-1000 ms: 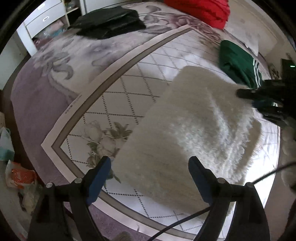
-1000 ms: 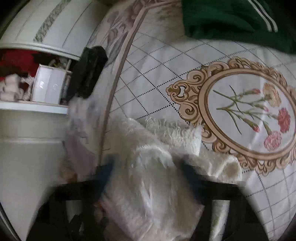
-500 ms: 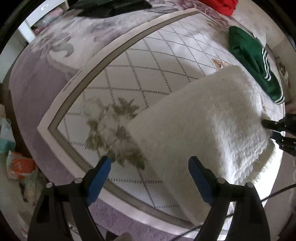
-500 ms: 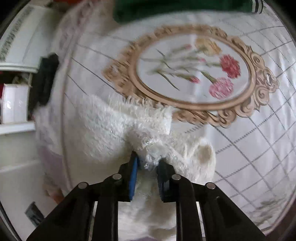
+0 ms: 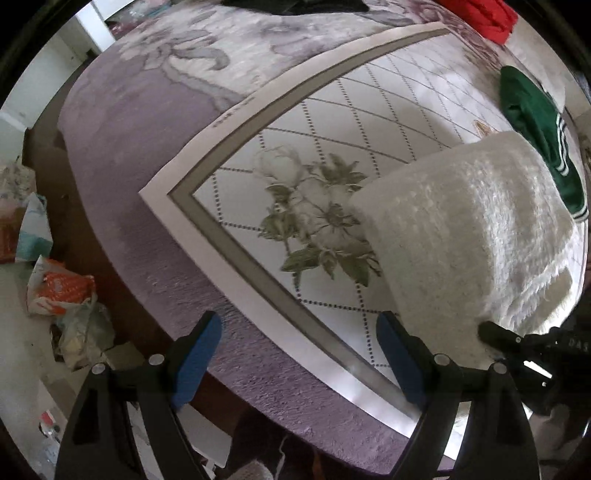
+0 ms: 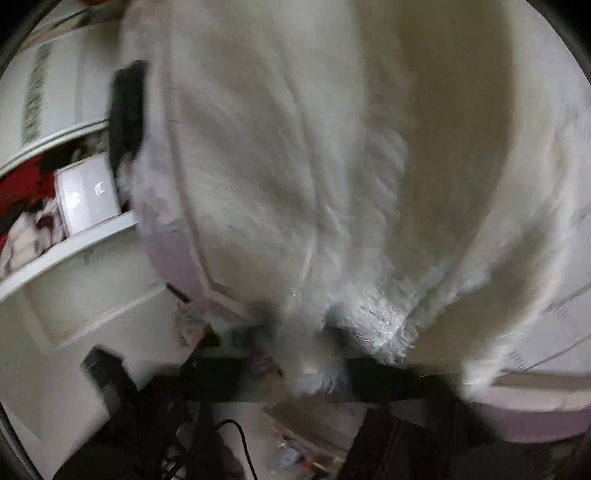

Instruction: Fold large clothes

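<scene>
A white fluffy garment point(image 5: 461, 229) lies folded on the patterned bed cover point(image 5: 314, 122), at the right of the left wrist view. My left gripper point(image 5: 297, 325) hangs open over the cover's near corner, pointing down, with nothing between its blue pads. My right gripper point(image 5: 493, 332) reaches in from the lower right and meets the garment's near edge. In the blurred right wrist view the garment point(image 6: 295, 166) fills the frame and a bunch of it runs between the jaws of my right gripper point(image 6: 301, 325), which are closing on it.
A green garment with white stripes point(image 5: 535, 129) lies beyond the white one, a red garment point(image 5: 484, 14) and a black one point(image 5: 295, 3) at the far side. Plastic bags point(image 5: 59, 288) litter the floor left of the bed. A shelf with a white box point(image 6: 88, 195) stands beside the bed.
My left gripper has drifted toward the bed's corner, so the white garment now sits further right. My right gripper has swung down and rolled, still gripping the garment, which now fills its view.
</scene>
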Motion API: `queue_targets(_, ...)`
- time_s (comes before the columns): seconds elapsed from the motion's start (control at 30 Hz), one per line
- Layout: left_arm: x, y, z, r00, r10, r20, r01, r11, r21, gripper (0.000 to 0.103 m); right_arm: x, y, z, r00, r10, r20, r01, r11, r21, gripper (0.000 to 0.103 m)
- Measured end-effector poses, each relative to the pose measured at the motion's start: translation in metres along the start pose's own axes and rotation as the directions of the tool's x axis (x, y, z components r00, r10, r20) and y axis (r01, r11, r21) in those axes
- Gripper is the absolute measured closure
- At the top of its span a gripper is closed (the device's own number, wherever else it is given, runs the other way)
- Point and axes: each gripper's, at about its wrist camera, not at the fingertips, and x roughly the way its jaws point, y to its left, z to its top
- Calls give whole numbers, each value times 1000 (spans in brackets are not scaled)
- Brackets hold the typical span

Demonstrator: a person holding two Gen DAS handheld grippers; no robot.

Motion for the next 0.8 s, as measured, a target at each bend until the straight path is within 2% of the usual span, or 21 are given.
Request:
queue_targets(0.07,-4,6,1,1000,3,10,-3,1000,-21,18,-7,18,-16,997,53,58,-49,997,-65,92)
queue_targets(0.13,-8,9,3,1000,14,26,-13,999,-31,18,-5,37,-30,997,35,75,-21,984,-178,93)
queue_targets(0.17,-8,8,5,999,17,32,-16,999,-31,18,6,37,-32,999,-7,54,18,980,-198,93)
queue_targets(0.2,-9,8,7,999,21,36,-20,999,-29,18,26,30,-31,998,-64,-3,62,975,-214,93)
queue_targets(0.23,-8,6,10,999,22,41,-21,1000,-20,18,50,16,-29,988,-120,-93,99,973,-207,93)
queue_targets(0.27,-9,2,14,999,20,47,-20,1000,-9,18,61,4,-26,979,-153,-131,127,974,-189,93)
queue_targets(0.3,-11,-3,20,998,11,57,-11,1000,3,18,62,-9,-23,978,-141,-156,117,981,-152,93)
queue_targets(0.33,-13,-9,27,997,-2,72,1,1000,20,18,56,-14,-21,981,-85,-177,63,990,-124,89)
queue_targets(0.37,-16,-15,33,996,-13,86,10,999,39,18,50,-15,-20,982,-59,-182,37,992,-118,79)
queue_targets(0.4,-19,-22,40,995,-26,101,20,998,60,18,36,-14,-20,985,-40,-167,18,992,-129,63)
queue_targets(0.43,-22,-34,51,991,-53,123,41,994,100,18,19,-15,-21,991,-30,-130,10,989,-148,54)
queue_targets(0.47,-24,-44,59,988,-74,135,56,990,131,18,3,-16,-23,995,-16,-95,1,987,-161,35)
queue_targets(0.5,-24,-57,70,985,-102,139,78,982,170,18,-15,-19,-24,998,2,-58,-11,986,-167,23)
queue_targets(0.6,-14,-92,96,973,-200,114,161,945,286,18,-55,-45,-21,998,9,64,-1,993,-118,21)
queue_targets(0.67,5,-120,114,966,-251,67,207,900,384,18,-62,-66,-15,992,-15,126,23,997,-68,21)
queue_targets(0.73,29,-146,126,965,-263,5,230,854,468,18,-63,-91,-4,980,-28,197,35,999,-34,21)
queue_targets(0.8,52,-167,131,958,-277,-79,276,803,528,18,-50,-107,8,974,-31,226,39,999,-30,21)
